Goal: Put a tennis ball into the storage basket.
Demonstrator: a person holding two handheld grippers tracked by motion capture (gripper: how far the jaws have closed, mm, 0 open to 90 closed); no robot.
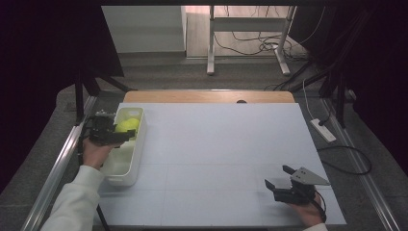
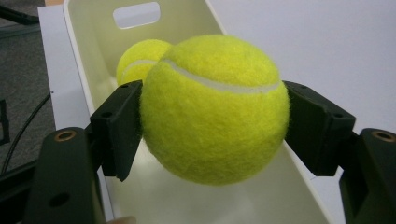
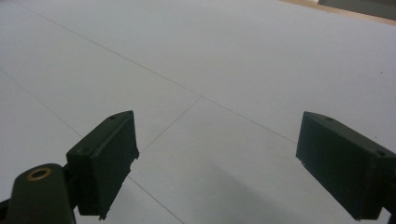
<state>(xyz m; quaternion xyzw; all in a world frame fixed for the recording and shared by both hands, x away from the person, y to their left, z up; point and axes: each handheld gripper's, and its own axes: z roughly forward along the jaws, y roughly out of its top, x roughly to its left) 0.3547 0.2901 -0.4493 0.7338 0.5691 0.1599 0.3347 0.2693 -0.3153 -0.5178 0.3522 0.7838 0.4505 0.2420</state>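
Dim, even overhead light; dark vignetted corners; soft shadows; slight blur.

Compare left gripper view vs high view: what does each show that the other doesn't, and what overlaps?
Left gripper view alone: a second tennis ball lying in the bin behind the held one, and the handle cutout in the bin's end wall.

High view alone: the right tool, jaws open, over the white table, and the floor cables beyond.

Both: the left tool shut on a tennis ball above the cream bin.
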